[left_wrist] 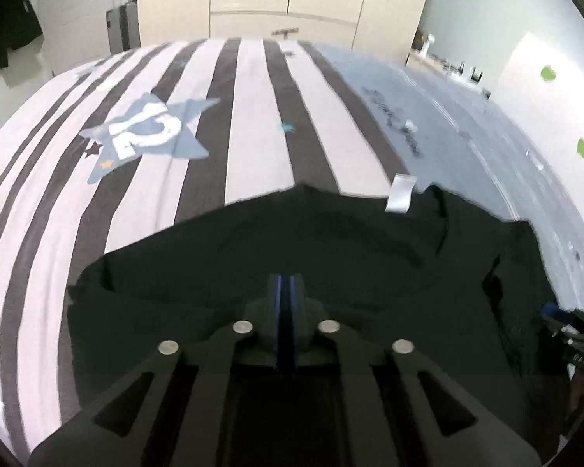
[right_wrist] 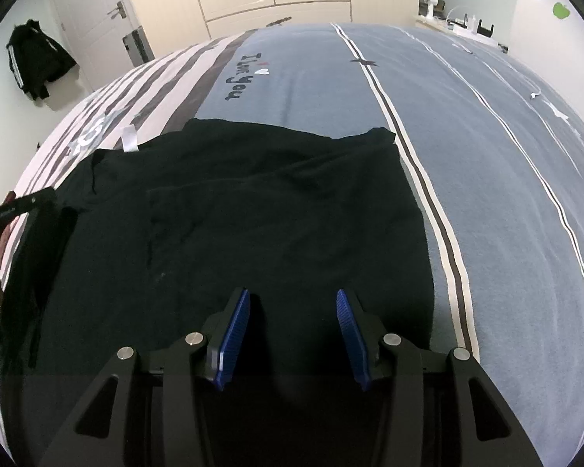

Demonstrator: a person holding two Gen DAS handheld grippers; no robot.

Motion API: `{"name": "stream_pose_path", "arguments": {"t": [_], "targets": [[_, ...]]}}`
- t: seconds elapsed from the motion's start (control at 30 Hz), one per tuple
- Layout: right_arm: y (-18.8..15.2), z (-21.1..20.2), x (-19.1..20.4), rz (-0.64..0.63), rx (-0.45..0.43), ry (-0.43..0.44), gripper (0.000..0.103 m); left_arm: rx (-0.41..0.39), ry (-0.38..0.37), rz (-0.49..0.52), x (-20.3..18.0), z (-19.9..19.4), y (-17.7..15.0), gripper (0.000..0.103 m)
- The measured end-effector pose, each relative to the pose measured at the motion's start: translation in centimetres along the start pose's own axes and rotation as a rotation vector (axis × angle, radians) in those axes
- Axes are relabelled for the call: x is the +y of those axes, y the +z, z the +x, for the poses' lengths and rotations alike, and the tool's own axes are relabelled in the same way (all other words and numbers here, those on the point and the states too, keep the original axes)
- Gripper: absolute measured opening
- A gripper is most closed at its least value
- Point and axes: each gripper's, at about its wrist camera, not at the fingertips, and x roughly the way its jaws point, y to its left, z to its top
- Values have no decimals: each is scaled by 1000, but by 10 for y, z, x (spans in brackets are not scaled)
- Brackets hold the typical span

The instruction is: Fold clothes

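The left tool (left_wrist: 286, 292) is almost shut, seemingly pinching the black shirt (right_wrist: 253, 210) on the bed (right_wrist: 486, 155); the right tool (right_wrist: 293, 330) hovers open, empty. Lift slowly, keeping edges even.

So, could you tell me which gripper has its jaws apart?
The right gripper: its blue pads stand apart over the black garment; the left gripper's nearly meet.

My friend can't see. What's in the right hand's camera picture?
A black garment lies spread on a blue and striped bedspread. The right gripper hovers over its near edge, blue pads apart, holding nothing.
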Motion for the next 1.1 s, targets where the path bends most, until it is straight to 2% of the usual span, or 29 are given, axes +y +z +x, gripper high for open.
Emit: {"name": "stream_pose_path", "arguments": {"t": [0.03,0.13,0.27,0.37,0.43,0.53,0.8,0.83,0.93,1.03,1.1], "targets": [[0,0,0,-1,1,0,43,0,-10,-6,4,-5,0,35],[0,-1,0,2,-1,0,43,-40,-19,-48,20,-27,-5,48],[0,-2,-1,4,-5,2,43,-90,85,-79,56,-51,-15,48],[-1,0,-1,3,0,-2,43,-33,241,-24,76,-35,-20,45],[-2,0,0,-1,3,-7,43,13,263,-20,88,-21,-22,44],[-3,1,1,0,5,-14,43,57,233,-58,102,-3,-23,44],[-4,4,2,-2,7,-27,43,-6,357,-76,122,4,4,39],[-4,4,2,-4,7,-28,43,-11,352,-90,126,2,7,39],[-3,5,4,-4,6,-31,43,-5,270,-140,133,-7,8,39],[-4,6,3,6,5,-31,43,16,172,-90,121,-10,1,39],[-4,6,4,8,5,-32,43,60,205,-18,112,1,-4,39]]}}
